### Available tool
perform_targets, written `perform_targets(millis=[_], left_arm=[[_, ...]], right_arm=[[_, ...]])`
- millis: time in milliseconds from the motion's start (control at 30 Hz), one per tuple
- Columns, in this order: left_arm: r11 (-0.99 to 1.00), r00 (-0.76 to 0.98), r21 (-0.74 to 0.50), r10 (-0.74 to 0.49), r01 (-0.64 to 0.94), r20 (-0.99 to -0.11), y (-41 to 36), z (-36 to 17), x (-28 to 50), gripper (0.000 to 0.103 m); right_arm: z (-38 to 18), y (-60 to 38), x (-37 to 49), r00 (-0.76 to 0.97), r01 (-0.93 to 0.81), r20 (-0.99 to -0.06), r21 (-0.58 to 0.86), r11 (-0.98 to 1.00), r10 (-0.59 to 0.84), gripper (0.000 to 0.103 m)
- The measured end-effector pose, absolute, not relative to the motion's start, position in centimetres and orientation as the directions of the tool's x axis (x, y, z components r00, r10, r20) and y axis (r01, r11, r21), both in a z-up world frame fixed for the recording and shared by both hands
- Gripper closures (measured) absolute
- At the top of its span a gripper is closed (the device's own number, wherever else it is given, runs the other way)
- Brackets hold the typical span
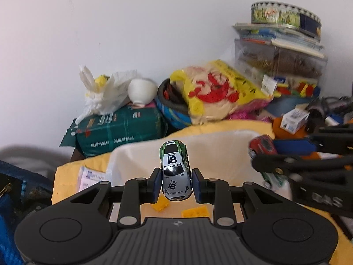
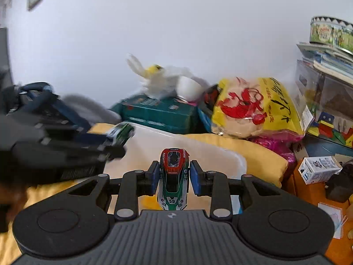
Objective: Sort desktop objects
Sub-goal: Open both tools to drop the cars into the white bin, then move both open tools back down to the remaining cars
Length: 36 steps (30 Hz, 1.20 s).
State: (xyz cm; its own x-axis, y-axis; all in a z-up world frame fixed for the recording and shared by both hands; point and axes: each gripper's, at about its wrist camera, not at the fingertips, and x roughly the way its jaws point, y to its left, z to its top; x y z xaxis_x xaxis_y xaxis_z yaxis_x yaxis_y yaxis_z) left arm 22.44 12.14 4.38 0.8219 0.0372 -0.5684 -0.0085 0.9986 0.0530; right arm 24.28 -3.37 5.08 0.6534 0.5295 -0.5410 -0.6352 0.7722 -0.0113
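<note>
1. Clutter lined the white wall behind the surface (image 1: 72, 174): a dark green printed pack (image 1: 119, 128), a yellow plastic bag with red print (image 1: 218, 92) and a stack of books under a round tin (image 1: 284, 15), so sorting space was limited to the yellow cloth and the cream towel (image 1: 220, 152) spread on it.
2. The left gripper (image 1: 175, 182) had its blue-padded fingers (image 1: 156, 182) clamped on the flanks of a white-and-green toy racing car numbered 18 (image 1: 175, 170), nose pointing away, lifted clear of the towel, probably for carrying.
3. The right gripper (image 2: 174, 177) likewise pinched a red, white and green toy car numbered 59 (image 2: 174, 176) by its sides, above the towel.
4. Side grips kept the wheels free, which I judged suited setting each car down together.
5. Two small yellow blocks (image 1: 195, 212) lay on the cloth below, unsorted.
</note>
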Motion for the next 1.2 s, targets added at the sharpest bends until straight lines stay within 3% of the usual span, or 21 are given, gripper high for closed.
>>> perform_targets(millis=[100, 167, 267, 400, 600, 867, 1200], left_arm=[[1.0, 0.814, 0.006, 0.027, -0.029, -0.58, 12.5, 4.2, 21.9, 0.067], [0.999, 0.823, 0.002, 0.031, -0.037, -0.568, 12.5, 4.6, 21.0, 0.06], [0.999, 0.848, 0.007, 0.033, -0.035, -0.528, 12.4, 6.0, 18.9, 0.056], [1.0, 0.871, 0.003, 0.015, -0.015, -0.492, 11.6, 7.1, 15.3, 0.041], [0.999, 0.844, 0.022, -0.023, 0.04, -0.537, 8.9, 5.6, 9.8, 0.04], [0.998, 0.766, -0.018, -0.059, 0.062, -0.64, 6.5, 0.9, 3.3, 0.04], [0.996, 0.657, 0.024, -0.041, 0.09, -0.752, 4.0, -5.1, -0.2, 0.04]], right_arm=[[3.8, -2.5, 25.4, 0.64, -0.609, -0.581, 0.015, 0.793, 0.503, 0.064], [3.6, -2.9, 24.9, 0.651, -0.603, -0.568, 0.017, 0.797, 0.504, 0.063], [4.3, -4.0, 23.2, 0.65, -0.631, -0.539, 0.01, 0.775, 0.536, 0.062], [5.5, -6.0, 20.8, 0.644, -0.656, -0.503, 0.023, 0.754, 0.576, 0.057], [6.0, -9.4, 16.4, 0.601, -0.709, -0.494, 0.033, 0.705, 0.628, 0.048], [3.8, -13.6, 10.9, 0.546, -0.741, -0.576, 0.007, 0.671, 0.609, 0.044], [-3.4, -14.2, 7.7, 0.425, -0.771, -0.729, 0.019, 0.637, 0.537, 0.049]])
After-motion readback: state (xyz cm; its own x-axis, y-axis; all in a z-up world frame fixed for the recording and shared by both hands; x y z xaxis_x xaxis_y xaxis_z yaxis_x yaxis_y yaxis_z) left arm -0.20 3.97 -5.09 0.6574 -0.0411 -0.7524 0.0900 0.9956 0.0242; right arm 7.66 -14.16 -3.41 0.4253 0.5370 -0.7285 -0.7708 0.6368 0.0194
